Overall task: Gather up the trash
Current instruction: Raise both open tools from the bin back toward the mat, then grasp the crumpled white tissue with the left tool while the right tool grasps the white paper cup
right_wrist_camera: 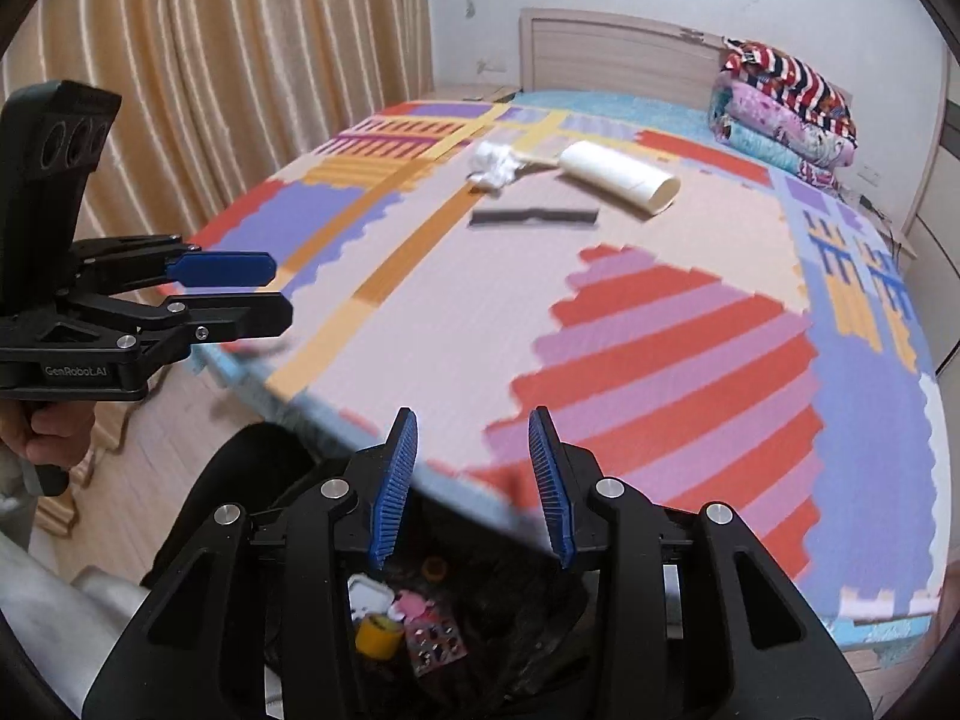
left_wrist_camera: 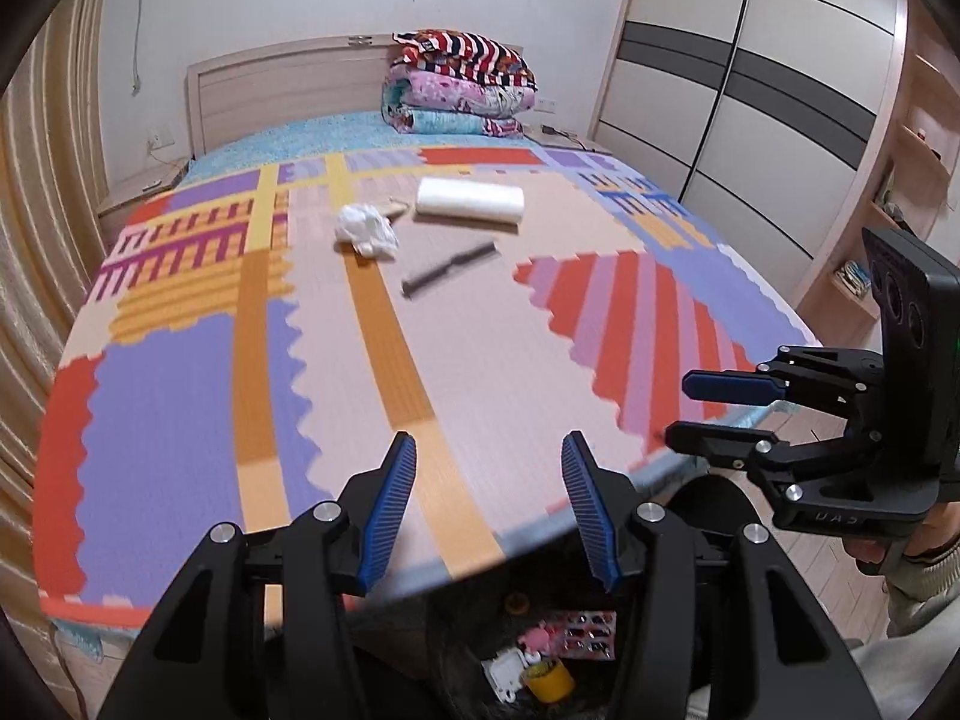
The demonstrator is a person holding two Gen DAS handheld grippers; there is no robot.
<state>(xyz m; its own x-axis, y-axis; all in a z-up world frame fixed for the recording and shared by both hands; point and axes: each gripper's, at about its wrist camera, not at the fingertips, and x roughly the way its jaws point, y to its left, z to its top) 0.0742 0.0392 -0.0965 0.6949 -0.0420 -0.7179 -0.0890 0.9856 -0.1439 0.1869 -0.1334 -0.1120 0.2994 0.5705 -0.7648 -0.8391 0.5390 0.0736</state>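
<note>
trash already sits in your black bin bag (left_wrist_camera: 540,654), but crumpled white tissue (left_wrist_camera: 366,230), white paper roll (left_wrist_camera: 470,199) and dark grey comb (left_wrist_camera: 450,269) remain on the patterned foam mat (left_wrist_camera: 480,360), both grippers' jaws partly open, empty.

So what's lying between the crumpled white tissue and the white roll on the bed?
A small tan stick-like piece, blurred, sits between the crumpled tissue and the white roll; both wrist views show it.

Each wrist camera looks forward and downward along its own claw, from just beyond the bed's (left_wrist_camera: 180,396) near edge. Both views share the patterned bed top and the black bin (right_wrist_camera: 510,618) below; each also shows the other claw alongside.
</note>
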